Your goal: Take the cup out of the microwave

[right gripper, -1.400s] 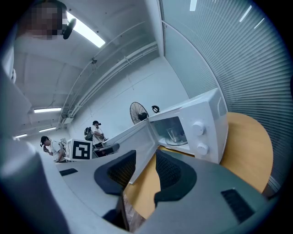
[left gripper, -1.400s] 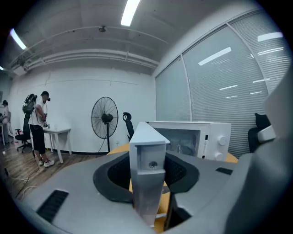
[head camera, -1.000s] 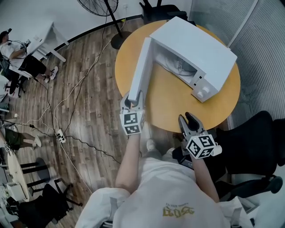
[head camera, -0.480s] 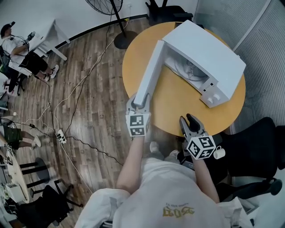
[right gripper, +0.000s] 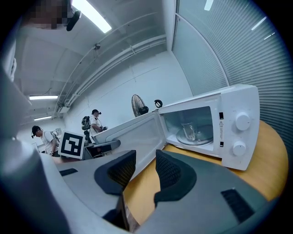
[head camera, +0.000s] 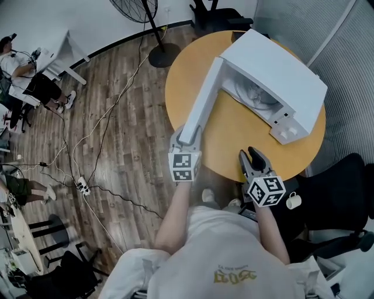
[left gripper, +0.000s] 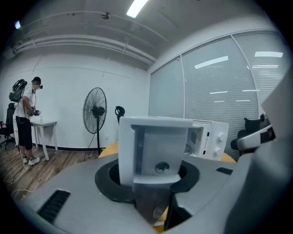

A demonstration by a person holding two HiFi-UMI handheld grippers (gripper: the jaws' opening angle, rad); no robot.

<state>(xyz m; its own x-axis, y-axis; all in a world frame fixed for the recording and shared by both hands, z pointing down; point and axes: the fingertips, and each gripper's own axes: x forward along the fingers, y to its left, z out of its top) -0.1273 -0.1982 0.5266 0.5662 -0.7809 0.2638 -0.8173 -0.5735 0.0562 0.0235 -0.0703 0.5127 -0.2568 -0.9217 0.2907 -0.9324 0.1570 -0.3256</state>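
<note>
Head view shows one white microwave (head camera: 280, 70) on the round yellow worktop (head camera: 234, 137), with its one door (head camera: 201, 105) swung out toward the person. One clear glass cup (right gripper: 188, 131) stands inside the cavity on the turntable, untouched. One white mug (head camera: 293, 200) sits low at the right beside the office chair (head camera: 333, 193), and one pedestal fan (head camera: 137, 7) stands beyond the worktop. Two grippers are in play. The left gripper (head camera: 186, 138) reaches forward, nearly level, and is clenched on the door's free edge, where its jaws have just tightened a little more. The right gripper (head camera: 252, 156) hovers over the worktop's near rim, pointing toward the microwave, its jaws parted with nothing between them. Compared with a second ago, the door stands wider from the microwave's front, so more of the cavity shows, and the right gripper has shifted slightly along the rim.
</note>
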